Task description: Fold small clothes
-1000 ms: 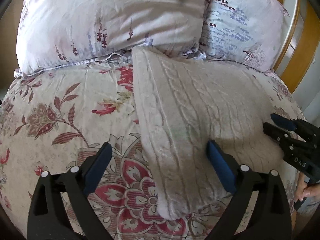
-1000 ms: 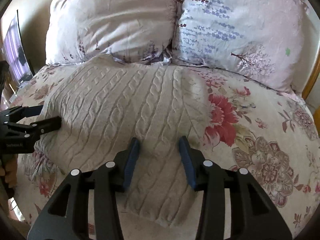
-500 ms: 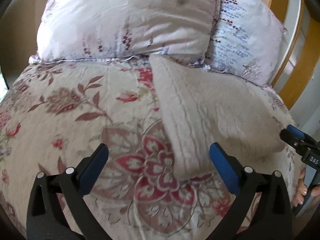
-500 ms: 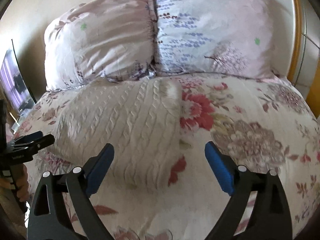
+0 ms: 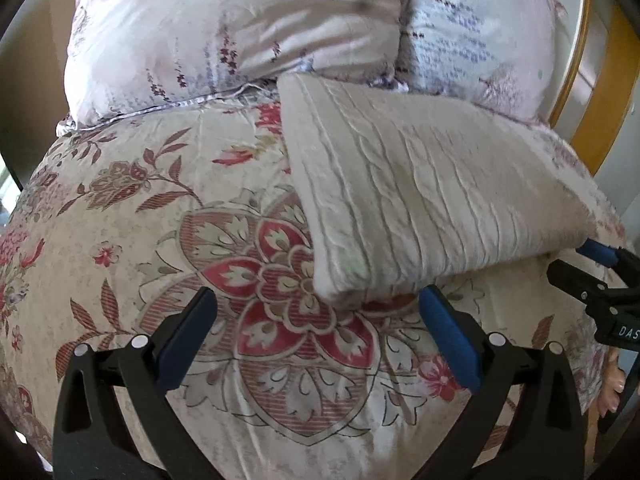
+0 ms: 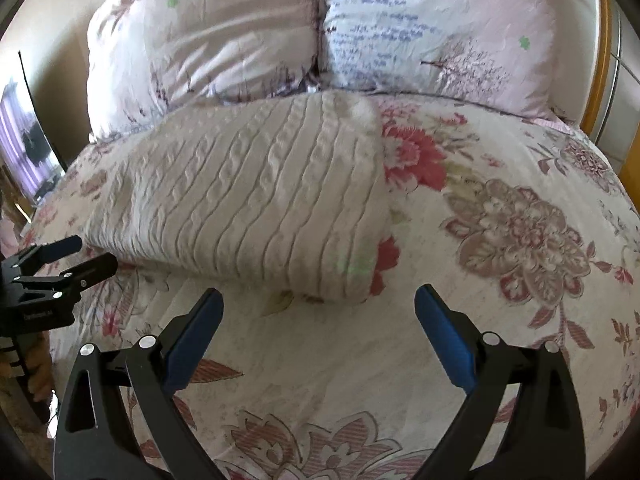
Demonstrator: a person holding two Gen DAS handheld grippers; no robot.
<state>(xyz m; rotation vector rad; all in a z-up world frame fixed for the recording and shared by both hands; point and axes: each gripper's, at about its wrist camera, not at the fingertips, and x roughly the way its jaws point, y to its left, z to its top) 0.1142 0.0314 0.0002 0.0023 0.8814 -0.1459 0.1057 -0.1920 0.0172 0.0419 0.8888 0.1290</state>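
Note:
A cream cable-knit sweater [image 5: 420, 196] lies folded into a thick rectangle on the floral bedspread [image 5: 160, 240], its far edge against the pillows. My left gripper [image 5: 316, 312] stands open just short of the sweater's near corner, with only bedspread between its blue pads. The right gripper [image 6: 318, 310] is open too, its jaws wide, a little back from the sweater [image 6: 256, 200] and not touching it. Each gripper shows in the other's view: the right gripper [image 5: 592, 268] at the right edge, the left gripper [image 6: 64, 258] at the left edge.
Two pale printed pillows [image 6: 208, 36] [image 6: 440, 28] stand along the head of the bed. A wooden headboard frame [image 5: 600, 92] rises at the right. A dark screen [image 6: 24, 140] is beside the bed on the left. A person's fingers [image 5: 612, 384] hold the right gripper's handle.
The right gripper's jaws have opened wide and let the sweater go. Both grippers have drawn back toward the bed's near side, so the folded sweater now lies ahead of the fingers.

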